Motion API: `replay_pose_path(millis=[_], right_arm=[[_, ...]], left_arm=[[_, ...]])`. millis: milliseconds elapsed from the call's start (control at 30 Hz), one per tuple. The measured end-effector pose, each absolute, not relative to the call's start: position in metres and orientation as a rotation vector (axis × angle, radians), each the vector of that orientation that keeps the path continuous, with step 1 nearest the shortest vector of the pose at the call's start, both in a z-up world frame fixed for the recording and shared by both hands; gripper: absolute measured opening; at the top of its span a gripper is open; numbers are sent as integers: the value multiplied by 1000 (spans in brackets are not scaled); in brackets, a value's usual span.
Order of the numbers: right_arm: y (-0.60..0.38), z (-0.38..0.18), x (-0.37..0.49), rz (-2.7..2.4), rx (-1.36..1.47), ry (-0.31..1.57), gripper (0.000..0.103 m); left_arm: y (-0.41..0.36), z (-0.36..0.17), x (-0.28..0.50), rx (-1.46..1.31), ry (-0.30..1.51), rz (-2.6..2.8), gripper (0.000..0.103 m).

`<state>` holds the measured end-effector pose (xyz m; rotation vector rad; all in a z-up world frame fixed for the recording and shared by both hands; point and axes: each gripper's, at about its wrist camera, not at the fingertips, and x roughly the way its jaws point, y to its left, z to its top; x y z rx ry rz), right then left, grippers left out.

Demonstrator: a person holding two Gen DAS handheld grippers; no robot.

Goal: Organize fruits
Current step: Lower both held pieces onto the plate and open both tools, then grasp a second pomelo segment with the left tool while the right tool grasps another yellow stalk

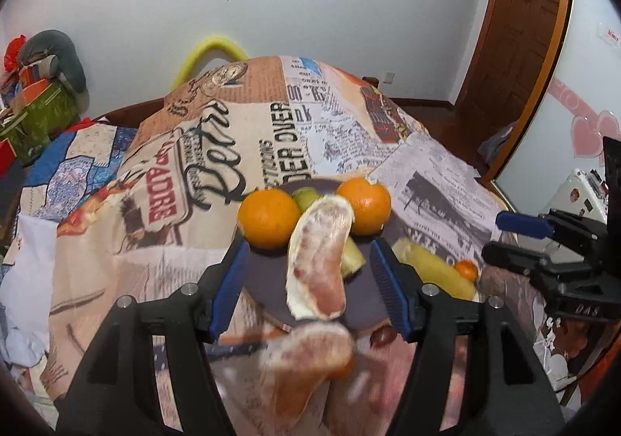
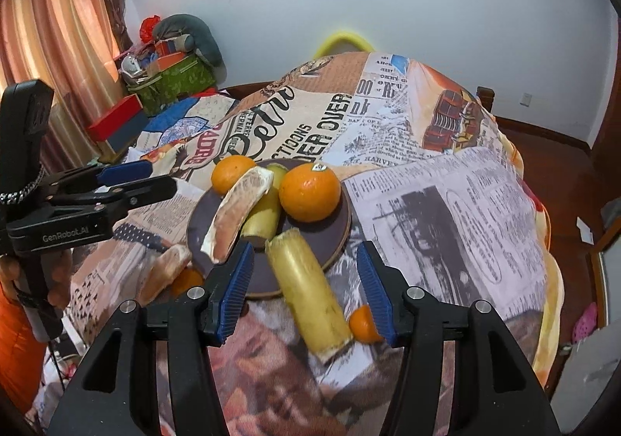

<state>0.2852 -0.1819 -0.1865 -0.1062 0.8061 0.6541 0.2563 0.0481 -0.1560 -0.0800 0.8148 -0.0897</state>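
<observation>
Both grippers, left gripper (image 1: 310, 284) and right gripper (image 2: 304, 286), hold their jaws apart. Between the left jaws lies a pomelo segment (image 1: 320, 261) on the plate (image 1: 268, 280); between the right jaws, a peeled banana (image 2: 308, 290).

Two oranges (image 2: 309, 192), two pomelo segments (image 2: 236, 214), one plate (image 2: 341, 234)

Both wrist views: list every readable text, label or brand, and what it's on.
"GenRobot.AI": side of the left gripper body.
"DAS": body of the right gripper.
"OVER OVER": tablecloth print.
"PADRE", first letters cut off: red badge on the tablecloth.
"HARVE", cut off: newsprint on the tablecloth.
Fine newsprint columns: too small to read.
Sticker on the orange: too small to read.
</observation>
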Motion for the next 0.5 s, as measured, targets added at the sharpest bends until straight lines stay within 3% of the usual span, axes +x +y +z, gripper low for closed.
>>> replay_pose_path(millis=[500], right_arm=[[-188,-210,262,655,-100,876,52]], left_arm=[[41,-209,213,-66,943,-115,65]])
